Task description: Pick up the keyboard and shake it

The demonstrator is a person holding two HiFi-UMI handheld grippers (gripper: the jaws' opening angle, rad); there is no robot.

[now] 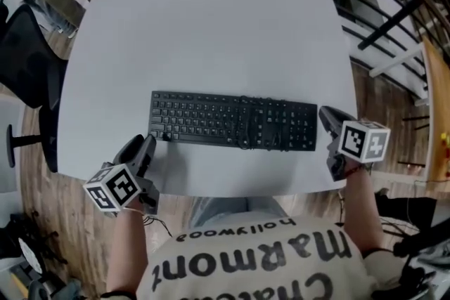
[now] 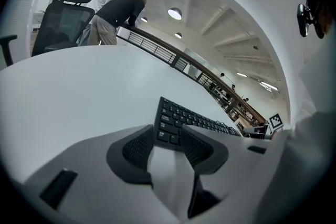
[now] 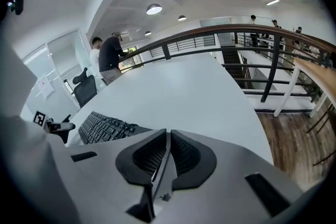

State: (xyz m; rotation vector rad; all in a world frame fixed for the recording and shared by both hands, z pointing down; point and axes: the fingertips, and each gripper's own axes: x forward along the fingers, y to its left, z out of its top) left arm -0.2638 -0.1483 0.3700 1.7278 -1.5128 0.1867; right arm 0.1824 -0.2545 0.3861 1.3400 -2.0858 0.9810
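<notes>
A black keyboard [image 1: 232,121] lies flat on the white table [image 1: 211,24], parallel to its near edge, with a thin dark cable coiled over its middle. My left gripper [image 1: 146,144] sits at the keyboard's near left corner. In the left gripper view the jaws of that gripper [image 2: 169,136] stand apart, and the end of the keyboard [image 2: 189,118] shows just beyond the gap with bare table between the pads. My right gripper [image 1: 325,112] is just off the keyboard's right end. In the right gripper view that gripper [image 3: 168,134] is shut on nothing, with the keyboard [image 3: 105,127] to its left.
A black office chair [image 1: 21,60] stands left of the table. A dark railing [image 1: 394,17] and wooden floor run along the right side. Two people [image 2: 113,13] lean at a railing far beyond the table. The table's near edge is just behind both grippers.
</notes>
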